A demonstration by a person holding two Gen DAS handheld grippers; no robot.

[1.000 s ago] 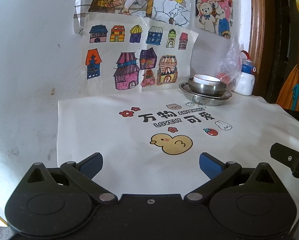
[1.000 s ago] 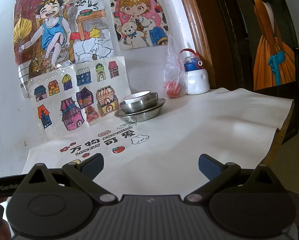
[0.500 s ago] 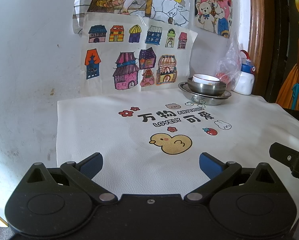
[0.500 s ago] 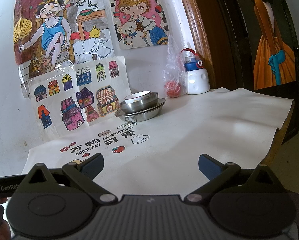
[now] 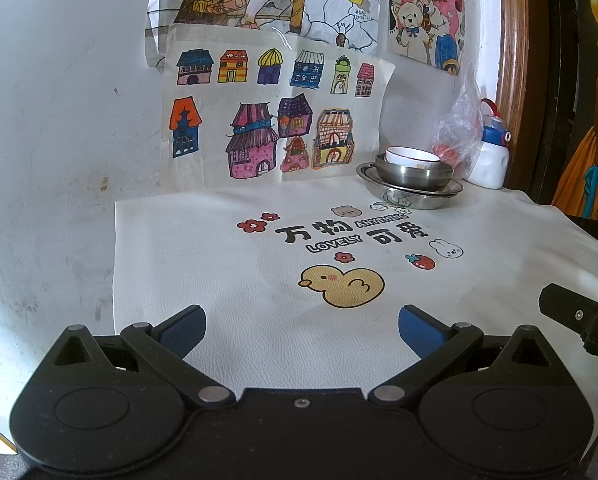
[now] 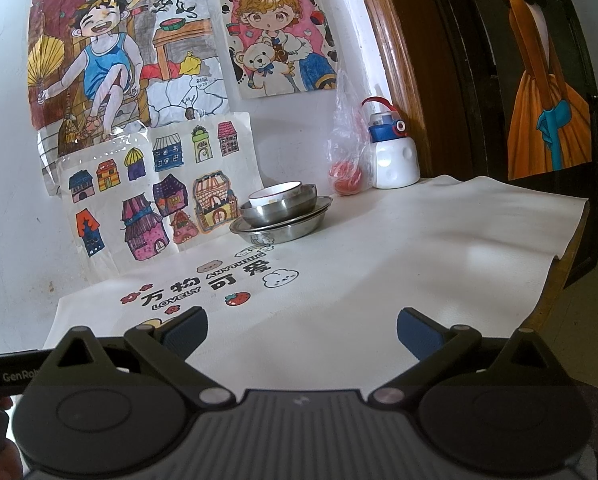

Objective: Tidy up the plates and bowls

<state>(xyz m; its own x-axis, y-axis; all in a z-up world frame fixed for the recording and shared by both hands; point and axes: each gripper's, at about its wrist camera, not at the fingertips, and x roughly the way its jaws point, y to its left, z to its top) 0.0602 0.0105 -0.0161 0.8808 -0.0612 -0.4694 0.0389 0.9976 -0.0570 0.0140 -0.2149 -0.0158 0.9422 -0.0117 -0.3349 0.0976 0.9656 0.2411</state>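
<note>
At the back of the table, near the wall, stands a stack: a white bowl (image 5: 411, 156) (image 6: 275, 193) inside a steel bowl (image 5: 413, 176) (image 6: 283, 210), which sits on a steel plate (image 5: 411, 196) (image 6: 283, 228). My left gripper (image 5: 302, 330) is open over the near part of the white mat, far short of the stack, with nothing between its blue pads. My right gripper (image 6: 302, 330) is open too, low over the mat's front, empty. Part of the right gripper shows at the left wrist view's right edge.
A white mat (image 5: 219, 272) (image 6: 419, 248) with a duck and printed words covers the table. A white bottle with a blue lid (image 5: 491, 152) (image 6: 391, 152) and a plastic bag (image 6: 347, 160) stand right of the stack. Drawings hang on the wall. The table edge (image 6: 559, 280) drops off at the right.
The left wrist view has shifted very slightly; the stack sits a little lower in the frame. Both grippers stay open and empty. The right view is unchanged.
</note>
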